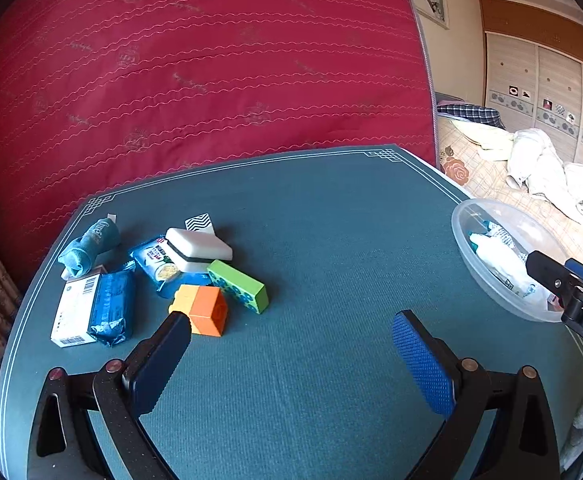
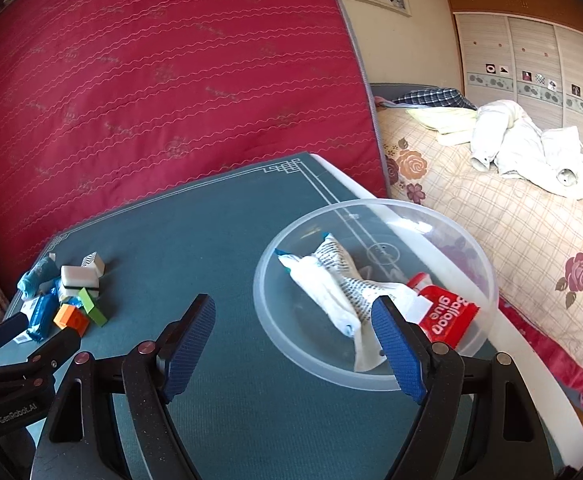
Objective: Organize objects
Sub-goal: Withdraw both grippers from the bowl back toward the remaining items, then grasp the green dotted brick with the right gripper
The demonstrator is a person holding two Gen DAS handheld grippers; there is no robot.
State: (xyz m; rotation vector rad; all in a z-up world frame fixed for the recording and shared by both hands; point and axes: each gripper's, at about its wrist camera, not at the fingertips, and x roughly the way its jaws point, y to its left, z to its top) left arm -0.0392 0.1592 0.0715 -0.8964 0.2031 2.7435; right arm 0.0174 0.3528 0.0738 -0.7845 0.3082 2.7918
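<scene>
Nearest my left lens, the left hand-held gripper point(image 1: 291, 330) stands with its jaws apart and nothing between them, above bare teal surface point(image 1: 311, 220). At far left of that view lies a rolled blue cloth point(image 1: 89, 246) with script lettering I cannot read fully, then a white barcode box point(image 1: 74, 310) touching a blue foil packet point(image 1: 111, 308). Next come a blue snack packet point(image 1: 157, 264), a white sponge block point(image 1: 199, 248) resting on it, an orange block point(image 1: 203, 308) just beyond the left fingertip, and a green patterned block point(image 1: 239, 286) touching the orange one. At far right sits the clear bowl point(image 1: 491, 248), partly covered by the right hand-held gripper's finger.

From my right lens, the same cluster appears small at left, with the other tool's body marked "GenRobot.AI". The right hand-held gripper point(image 2: 293, 308) has its jaws apart, empty, its right finger in front of the bowl's near wall. Only this view shows the bowl's contents clearly: a white printed sachet point(image 2: 331, 284) and a red packet point(image 2: 449, 316) reading "Balloon glue". A flowered bed point(image 2: 511, 220) lies beyond.
</scene>
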